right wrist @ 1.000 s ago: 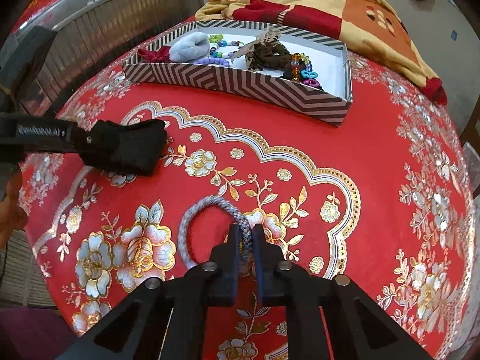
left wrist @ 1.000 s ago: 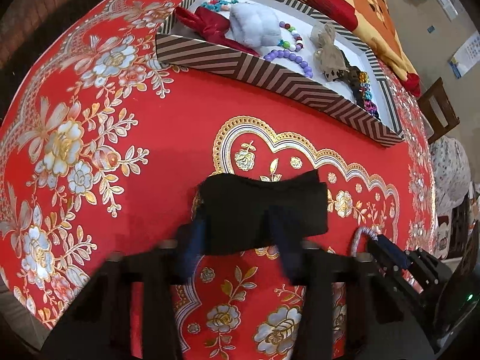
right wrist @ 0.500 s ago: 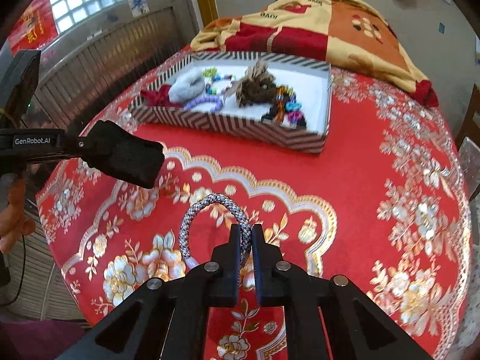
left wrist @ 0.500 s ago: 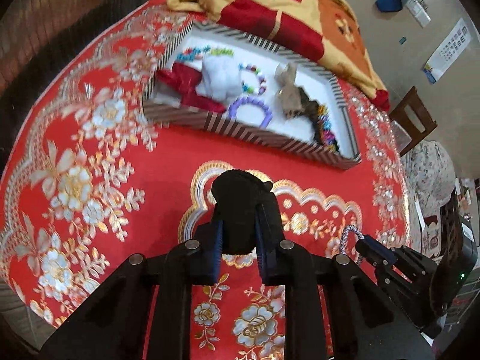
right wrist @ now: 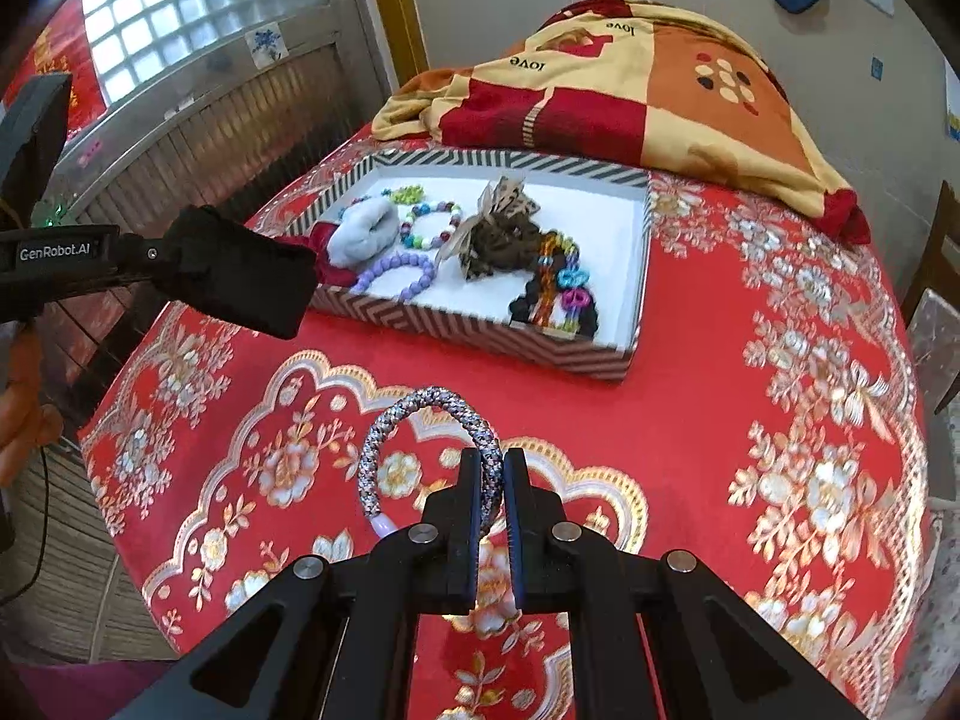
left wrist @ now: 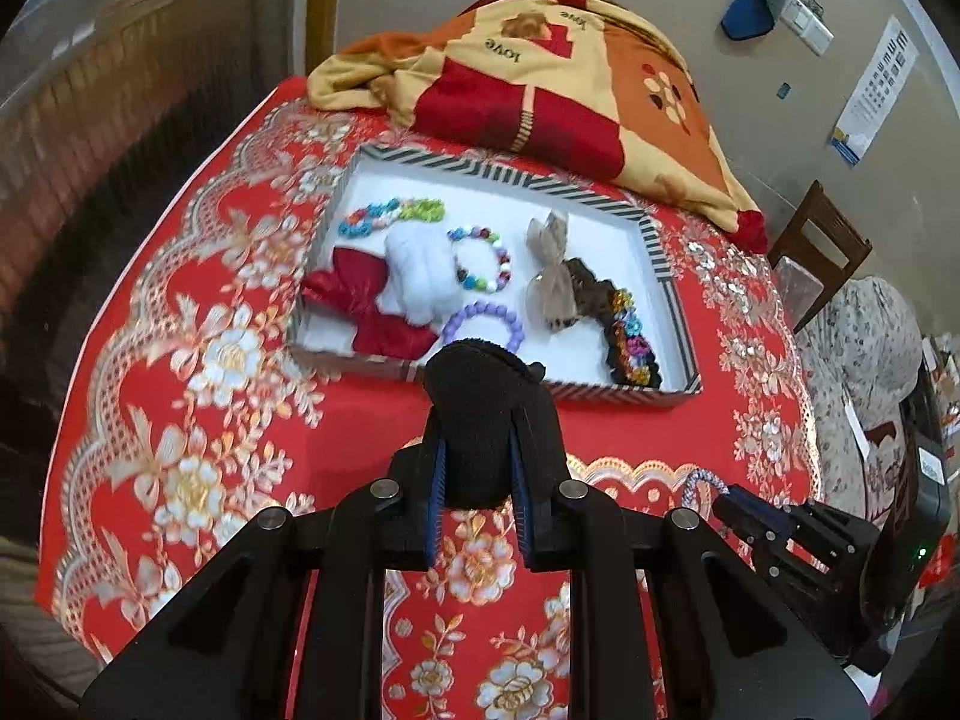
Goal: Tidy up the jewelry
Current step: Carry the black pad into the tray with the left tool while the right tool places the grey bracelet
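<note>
My left gripper (left wrist: 477, 480) is shut on a black cloth band (left wrist: 480, 414) and holds it in the air in front of the striped tray (left wrist: 660, 252). It also shows in the right wrist view (right wrist: 240, 276), left of the tray (right wrist: 642, 240). My right gripper (right wrist: 493, 480) is shut on a grey braided bracelet (right wrist: 414, 414), lifted above the red tablecloth. The tray holds a purple bead bracelet (left wrist: 486, 315), a white scrunchie (left wrist: 420, 276), a red bow (left wrist: 360, 294) and several other pieces.
A red floral tablecloth (right wrist: 780, 420) covers the round table. A folded yellow and red blanket (right wrist: 630, 84) lies behind the tray. A wooden chair (left wrist: 816, 246) stands at the right. A radiator and window (right wrist: 198, 60) are at the left.
Both grippers have risen and moved toward the tray. The left one closed on the black band and lifted it off the cloth. The right one lifted the bracelet.
</note>
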